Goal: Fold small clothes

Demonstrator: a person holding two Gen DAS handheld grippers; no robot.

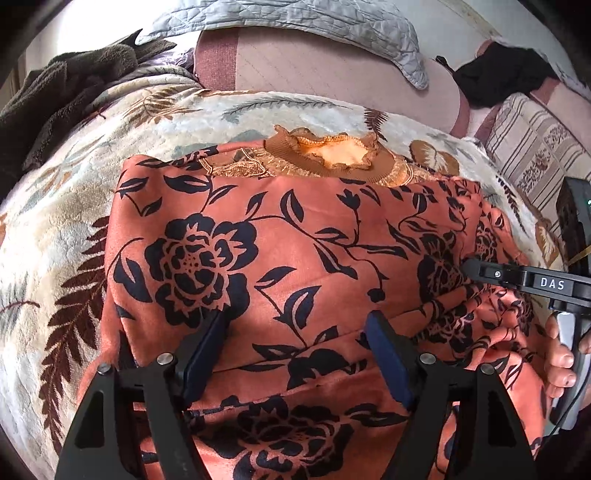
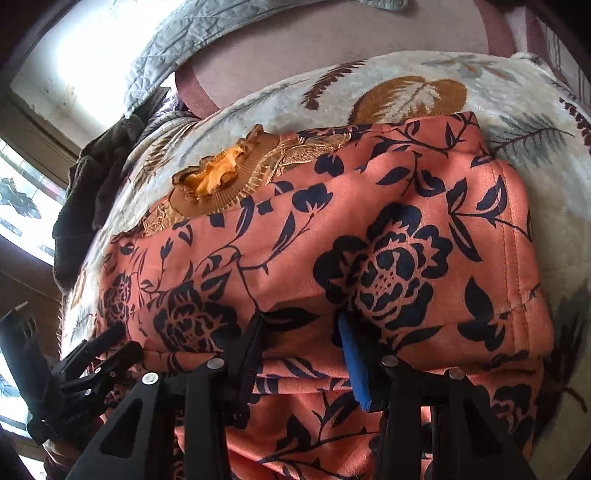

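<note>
An orange garment with a black flower print (image 1: pixel 295 240) (image 2: pixel 369 240) lies folded on the bed, its ruffled tan collar (image 1: pixel 332 151) (image 2: pixel 214 173) at the far edge. My left gripper (image 1: pixel 295 332) stands open, wide over the near part of the garment, its blue-padded fingers resting on the cloth either side of a fold edge. My right gripper (image 2: pixel 301 336) is narrower, with a raised fold of the same garment between its fingers; the pads do not visibly press on it. One of its fingers (image 1: pixel 480 271) reaches in from the right over bunched cloth, with a person's hand (image 1: pixel 557 354) on the handle.
A plush leaf-patterned blanket (image 1: pixel 55 221) (image 2: pixel 480 92) lies under the garment. A dark brown fleece (image 1: pixel 74 85) is heaped at the far left, a grey quilt (image 1: pixel 295 22) at the back, a black cloth (image 1: pixel 498 77) and a striped cushion (image 1: pixel 535 155) at the right.
</note>
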